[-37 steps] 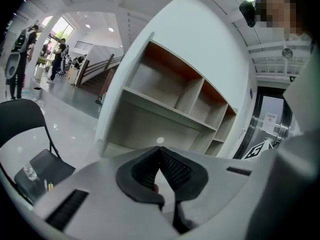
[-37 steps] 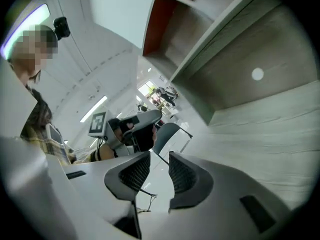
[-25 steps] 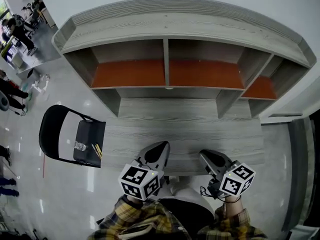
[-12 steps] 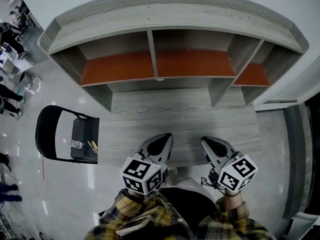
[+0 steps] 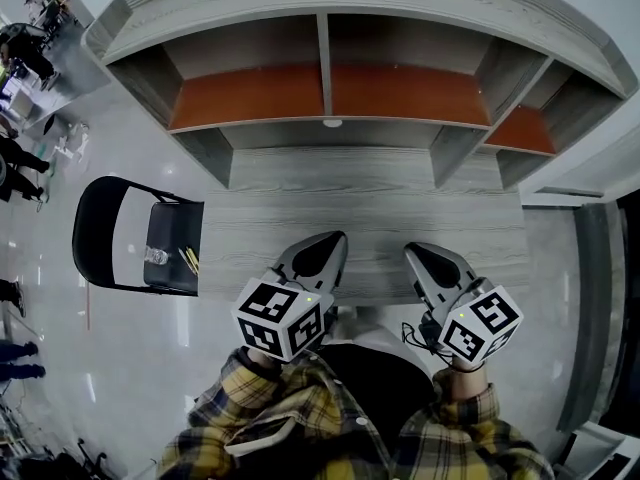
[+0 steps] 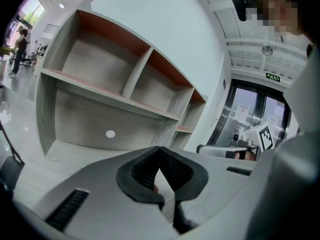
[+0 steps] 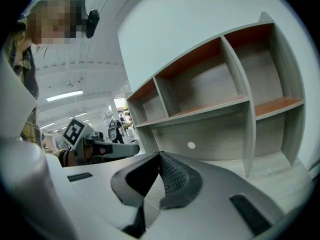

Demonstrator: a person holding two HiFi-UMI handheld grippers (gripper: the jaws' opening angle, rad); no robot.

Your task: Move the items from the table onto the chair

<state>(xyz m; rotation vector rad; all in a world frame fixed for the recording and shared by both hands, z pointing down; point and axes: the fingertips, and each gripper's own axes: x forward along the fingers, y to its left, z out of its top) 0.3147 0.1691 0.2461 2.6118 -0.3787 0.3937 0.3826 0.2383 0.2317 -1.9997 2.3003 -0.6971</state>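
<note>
My left gripper (image 5: 333,240) and right gripper (image 5: 412,252) hover side by side over the front edge of the grey wooden desk (image 5: 370,203). Both are shut with nothing between the jaws. The left gripper (image 6: 160,149) shows its tips touching in its own view, and so does the right gripper (image 7: 160,154). The desktop carries no items. To the left of the desk stands a black folding chair (image 5: 100,218). A small clear bottle (image 5: 156,257) and a yellow pen-like item (image 5: 188,260) lie on its seat.
A hutch with orange-lined shelves (image 5: 330,88) rises along the back of the desk. Several people stand far off at the left (image 5: 20,58). A glass door (image 6: 245,119) lies to the right. Shiny floor surrounds the chair.
The head view has swung a little, so the desk sits higher in the picture. Both grippers stay at the front edge; the right one's marker cube has rolled slightly.
</note>
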